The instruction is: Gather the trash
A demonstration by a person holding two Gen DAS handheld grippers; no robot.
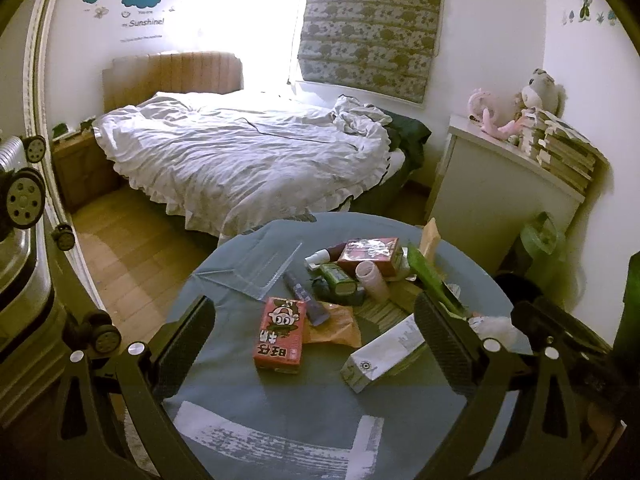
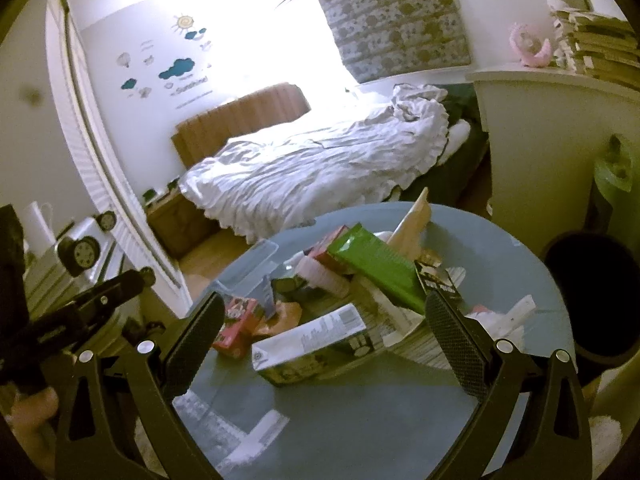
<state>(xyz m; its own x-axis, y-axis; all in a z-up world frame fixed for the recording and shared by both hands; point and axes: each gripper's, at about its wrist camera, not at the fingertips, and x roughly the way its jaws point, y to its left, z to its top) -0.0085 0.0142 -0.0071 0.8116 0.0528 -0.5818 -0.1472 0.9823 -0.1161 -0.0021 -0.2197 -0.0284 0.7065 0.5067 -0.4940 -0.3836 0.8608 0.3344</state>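
A round grey-blue table holds a heap of trash. In the left wrist view I see a red milk carton, a white and green carton, an orange wrapper, a dark tube, a pink bottle, a red box and a clear plastic tray. My left gripper is open and empty above the near cartons. In the right wrist view my right gripper is open and empty over the white carton, next to a green packet and the red carton.
A dark bin stands right of the table, also in the left wrist view. A bed with white covers lies behind. A white cabinet with books and plush toys stands at right. A suitcase is at left.
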